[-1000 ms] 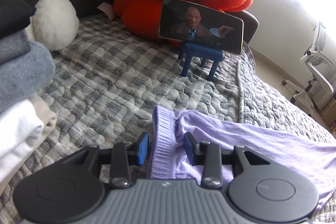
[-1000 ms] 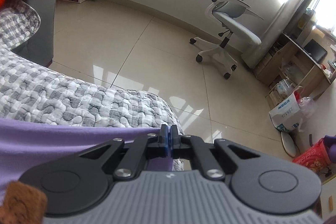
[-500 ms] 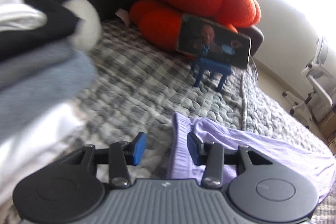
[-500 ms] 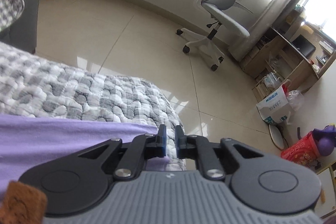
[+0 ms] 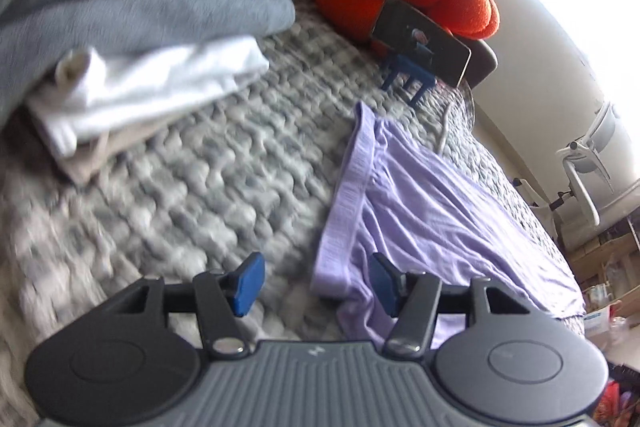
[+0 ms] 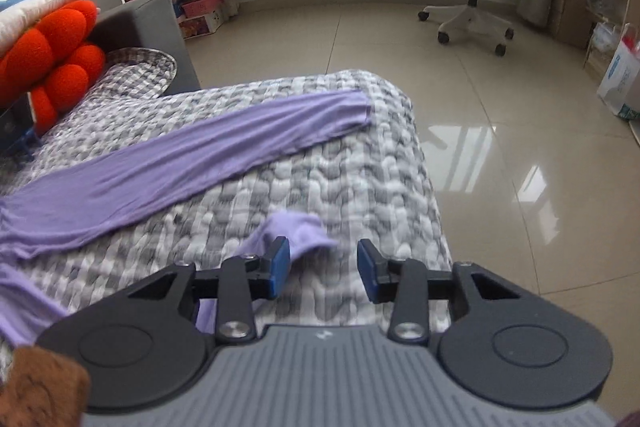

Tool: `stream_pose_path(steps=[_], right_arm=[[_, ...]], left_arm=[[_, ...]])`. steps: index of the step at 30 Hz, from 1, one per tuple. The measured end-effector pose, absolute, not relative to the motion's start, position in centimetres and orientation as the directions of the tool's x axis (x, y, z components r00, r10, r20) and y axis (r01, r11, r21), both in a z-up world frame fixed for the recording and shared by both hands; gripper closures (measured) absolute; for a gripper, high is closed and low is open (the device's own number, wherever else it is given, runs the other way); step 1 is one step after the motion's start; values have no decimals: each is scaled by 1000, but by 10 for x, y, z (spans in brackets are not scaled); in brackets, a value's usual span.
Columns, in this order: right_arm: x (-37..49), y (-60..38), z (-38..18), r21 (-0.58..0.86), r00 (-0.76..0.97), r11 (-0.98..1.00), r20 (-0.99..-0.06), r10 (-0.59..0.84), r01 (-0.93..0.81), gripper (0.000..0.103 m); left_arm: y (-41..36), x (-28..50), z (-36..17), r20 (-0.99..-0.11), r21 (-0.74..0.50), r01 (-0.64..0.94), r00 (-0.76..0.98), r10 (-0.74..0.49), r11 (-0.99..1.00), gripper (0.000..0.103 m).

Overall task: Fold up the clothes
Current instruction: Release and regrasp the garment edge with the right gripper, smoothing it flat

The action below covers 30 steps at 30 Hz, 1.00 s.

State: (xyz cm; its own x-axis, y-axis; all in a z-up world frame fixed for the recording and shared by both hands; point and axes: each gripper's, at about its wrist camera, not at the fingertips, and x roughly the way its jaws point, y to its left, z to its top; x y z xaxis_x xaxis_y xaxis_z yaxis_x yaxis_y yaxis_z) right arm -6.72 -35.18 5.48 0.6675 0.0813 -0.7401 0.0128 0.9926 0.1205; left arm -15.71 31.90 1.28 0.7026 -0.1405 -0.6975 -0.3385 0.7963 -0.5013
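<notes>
Both grippers are hovering low with jaws spread and gripping nothing: the left gripper (image 5: 316, 283) beside the waistband of the lilac thin-knit garment (image 5: 432, 211) lying flat on the grey-checked quilted bed cover (image 5: 192, 187), the right gripper (image 6: 323, 269) over its bunched cuff (image 6: 292, 229).

The left gripper (image 5: 316, 283) is held wide open just above the quilt (image 5: 200, 195), nothing clasped; the right gripper (image 6: 323, 269) is likewise spread open over the same quilt
</notes>
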Motion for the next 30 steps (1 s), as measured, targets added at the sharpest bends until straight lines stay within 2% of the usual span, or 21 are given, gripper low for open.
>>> stream_pose_path(steps=[4, 9, 12, 14, 15, 17, 21, 25, 30], right_arm=[[-77, -344, 49, 120, 648, 992, -752, 121, -45, 62], [-68, -351, 31, 274, 668, 961, -708, 230, -41, 62], [-58, -356, 25, 354, 686, 935, -678, 264, -10, 61], [-51, -359, 20, 357, 684, 933, -691, 235, 39, 62], [-47, -361, 17, 357, 682, 932, -697, 220, 64, 63], [-48, -363, 16, 360, 690, 929, -693, 209, 81, 102], [-58, -370, 30, 346, 729, 933, -664, 167, 102, 102], [-53, -386, 60, 332, 775, 933, -623, 106, 139, 102], [-77, -402, 130, 349, 888, 927, -458, 45, 133, 103]], left_arm=[[311, -150, 4, -696, -526, -357, 702, -150, 772, 44], [302, -137, -4, -691, -568, -386, 703, -167, 727, 47], [294, -131, -4, -706, -538, -390, 693, -147, 747, 60], [293, -128, -5, -711, -535, -389, 686, -151, 750, 77], [293, -126, -7, -714, -536, -393, 683, -153, 747, 79], [294, -127, -6, -715, -533, -402, 685, -142, 745, 80], [302, -131, 10, -698, -523, -407, 709, -102, 749, 81], [317, -132, 41, -639, -565, -389, 764, -87, 727, 81], [325, -150, 74, -561, -608, -337, 823, -89, 719, 81]])
